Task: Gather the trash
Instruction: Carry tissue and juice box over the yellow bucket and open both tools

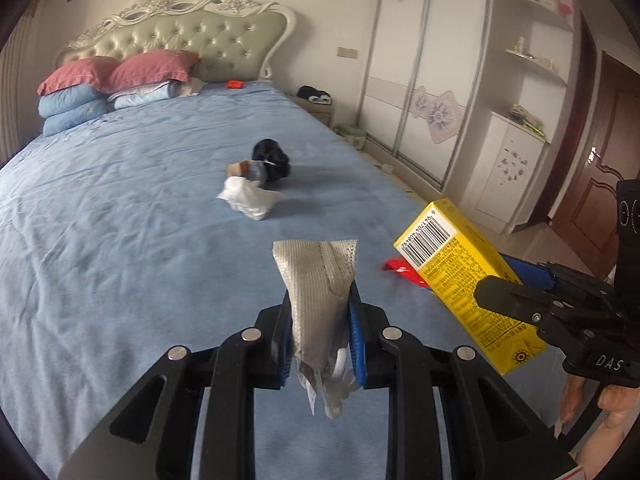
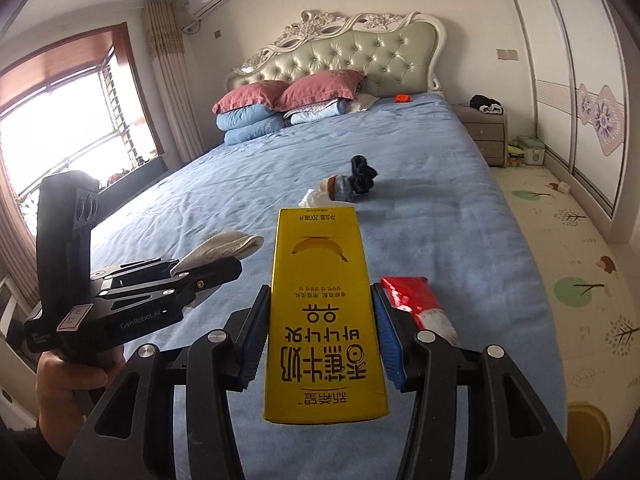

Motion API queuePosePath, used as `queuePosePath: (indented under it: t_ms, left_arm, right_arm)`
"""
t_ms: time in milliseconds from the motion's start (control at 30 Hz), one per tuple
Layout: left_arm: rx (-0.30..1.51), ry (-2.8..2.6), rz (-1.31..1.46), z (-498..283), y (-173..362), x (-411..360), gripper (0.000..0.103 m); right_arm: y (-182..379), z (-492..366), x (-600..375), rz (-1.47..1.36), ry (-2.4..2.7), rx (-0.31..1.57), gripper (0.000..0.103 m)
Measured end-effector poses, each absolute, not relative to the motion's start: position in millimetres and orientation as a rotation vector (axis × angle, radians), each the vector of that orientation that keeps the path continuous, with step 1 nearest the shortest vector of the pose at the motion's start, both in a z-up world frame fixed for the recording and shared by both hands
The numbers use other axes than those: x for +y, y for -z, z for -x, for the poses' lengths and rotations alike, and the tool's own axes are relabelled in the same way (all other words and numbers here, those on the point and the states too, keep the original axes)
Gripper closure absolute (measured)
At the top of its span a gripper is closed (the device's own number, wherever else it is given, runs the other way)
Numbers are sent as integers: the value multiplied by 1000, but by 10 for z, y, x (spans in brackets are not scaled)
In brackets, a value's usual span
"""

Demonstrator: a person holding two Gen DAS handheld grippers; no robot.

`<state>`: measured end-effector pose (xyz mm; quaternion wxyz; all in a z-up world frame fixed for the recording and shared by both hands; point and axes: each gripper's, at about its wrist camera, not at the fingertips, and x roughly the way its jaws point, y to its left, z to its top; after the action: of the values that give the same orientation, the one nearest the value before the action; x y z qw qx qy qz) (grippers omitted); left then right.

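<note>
My left gripper (image 1: 320, 308) is shut on a grey textured packet (image 1: 316, 280), which stands up between the blue pads above the blue bed sheet (image 1: 120, 240). My right gripper (image 2: 320, 294) is shut on a yellow milk carton (image 2: 324, 320), also held off the bed. In the left wrist view the carton (image 1: 452, 276) and right gripper (image 1: 508, 280) are to the right; in the right wrist view the left gripper (image 2: 208, 272) and packet (image 2: 220, 248) are to the left. A red wrapper (image 2: 412, 300) lies on the sheet beside the carton. Farther up lie a crumpled white tissue (image 1: 248, 198), a grey-brown sock (image 1: 248, 168) and a black cloth (image 1: 272, 160).
Pink and blue pillows (image 1: 100, 88) are stacked against the padded headboard (image 1: 180, 36), with a small orange item (image 1: 235, 85) near them. A nightstand (image 2: 484, 132) and a sliding wardrobe (image 1: 424, 80) stand to the right. A patterned floor mat (image 2: 568, 264) runs along the bed's right edge.
</note>
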<state>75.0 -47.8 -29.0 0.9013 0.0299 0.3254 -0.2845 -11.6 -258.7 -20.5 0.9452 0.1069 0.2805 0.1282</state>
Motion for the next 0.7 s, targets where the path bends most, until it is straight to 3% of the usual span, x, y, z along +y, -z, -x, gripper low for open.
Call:
queuePosePath:
  t_ms: [700]
  left_arm:
    - [785, 1011, -191, 94, 657, -2880, 79]
  right_arm:
    - [627, 1640, -4418, -391, 158, 507, 55]
